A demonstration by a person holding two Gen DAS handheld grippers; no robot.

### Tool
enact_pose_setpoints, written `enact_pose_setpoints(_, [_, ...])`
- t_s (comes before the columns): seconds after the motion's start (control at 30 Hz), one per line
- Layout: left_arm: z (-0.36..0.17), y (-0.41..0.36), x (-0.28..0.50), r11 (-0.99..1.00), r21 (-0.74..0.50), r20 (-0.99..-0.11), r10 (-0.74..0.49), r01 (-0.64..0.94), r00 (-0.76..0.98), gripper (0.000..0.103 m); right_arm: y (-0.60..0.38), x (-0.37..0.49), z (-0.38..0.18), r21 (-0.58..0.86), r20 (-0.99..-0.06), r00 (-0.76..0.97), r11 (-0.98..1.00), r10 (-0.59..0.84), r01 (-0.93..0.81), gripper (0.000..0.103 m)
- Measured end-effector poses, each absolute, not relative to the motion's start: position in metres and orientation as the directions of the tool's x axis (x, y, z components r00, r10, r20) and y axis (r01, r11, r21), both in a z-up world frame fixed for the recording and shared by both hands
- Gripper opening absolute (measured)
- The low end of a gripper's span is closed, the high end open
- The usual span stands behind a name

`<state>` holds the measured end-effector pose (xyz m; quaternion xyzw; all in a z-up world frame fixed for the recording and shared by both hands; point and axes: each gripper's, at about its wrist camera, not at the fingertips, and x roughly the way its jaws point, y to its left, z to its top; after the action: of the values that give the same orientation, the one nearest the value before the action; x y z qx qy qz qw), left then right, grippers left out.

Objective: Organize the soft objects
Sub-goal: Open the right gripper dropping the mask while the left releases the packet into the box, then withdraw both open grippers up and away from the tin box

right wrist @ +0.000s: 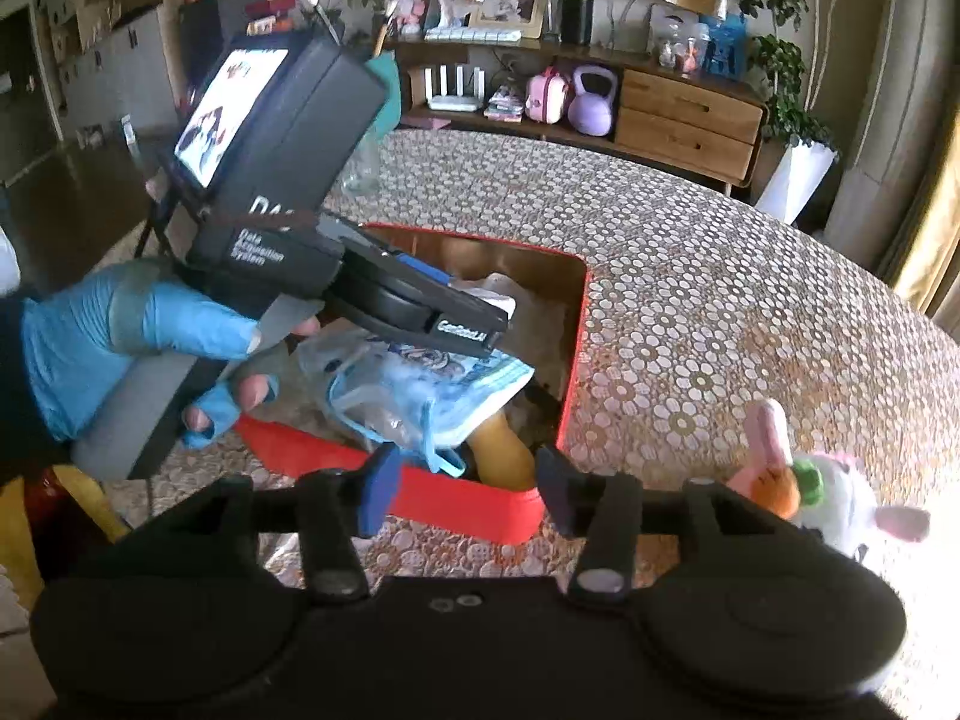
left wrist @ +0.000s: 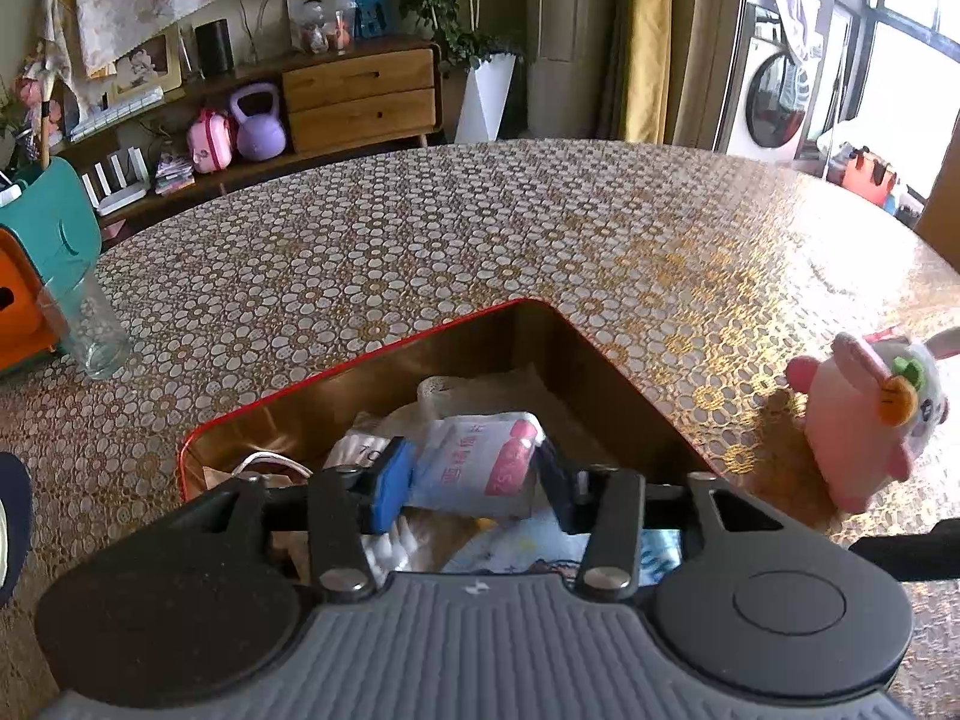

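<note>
A red box (left wrist: 372, 354) with a gold inside stands on the patterned table and holds several soft packets. My left gripper (left wrist: 474, 483) is shut on a white and pink packet (left wrist: 480, 462) and holds it over the box. In the right wrist view the left gripper (right wrist: 480, 306) reaches into the box (right wrist: 576, 348) above a blue face-mask pack (right wrist: 432, 384). My right gripper (right wrist: 465, 486) is open and empty, just in front of the box's near wall. A pink and white plush rabbit (left wrist: 870, 420) lies on the table right of the box; it also shows in the right wrist view (right wrist: 822, 492).
A clear glass (left wrist: 90, 324) and a teal and orange container (left wrist: 42, 252) stand at the table's left edge. A gloved hand (right wrist: 120, 336) holds the left gripper. A wooden sideboard (left wrist: 360, 96) with a purple kettlebell (left wrist: 259, 126) stands beyond the table.
</note>
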<state>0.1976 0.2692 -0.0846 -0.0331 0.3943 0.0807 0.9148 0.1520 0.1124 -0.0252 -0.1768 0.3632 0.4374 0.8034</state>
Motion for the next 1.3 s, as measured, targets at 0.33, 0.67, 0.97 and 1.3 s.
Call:
enact_pose_setpoints(0.33, [-0.056, 0.258, 0.161, 0.984, 0.008, -0.679, 0.138, -0.180, 0.721, 0.067, 0.081, 0.151, -0.002, 0.132, -0.660, 0.380, 0.598, 0.648, -0.790, 0.059])
enact_pose_setpoints(0.67, [-0.021, 0.242, 0.112, 0.976, 0.012, -0.646, 0.175, -0.218, 0.743, 0.068, 0.050, 0.140, 0.014, 0.190, -0.604, 0.424, 0.638, 0.675, -0.747, 0.063])
enact_pose_setpoints(0.97, [0.008, 0.208, 0.066, 0.973, 0.048, -0.579, 0.210, -0.224, 0.788, 0.072, 0.015, 0.116, 0.032, 0.204, -0.510, 0.489, 0.652, 0.708, -0.731, 0.071])
enact_pose_setpoints(1.3, [0.021, 0.172, 0.033, 0.977, 0.015, -0.538, 0.188, -0.213, 0.822, 0.078, -0.028, 0.093, 0.033, 0.225, -0.426, 0.556, 0.679, 0.713, -0.699, 0.084])
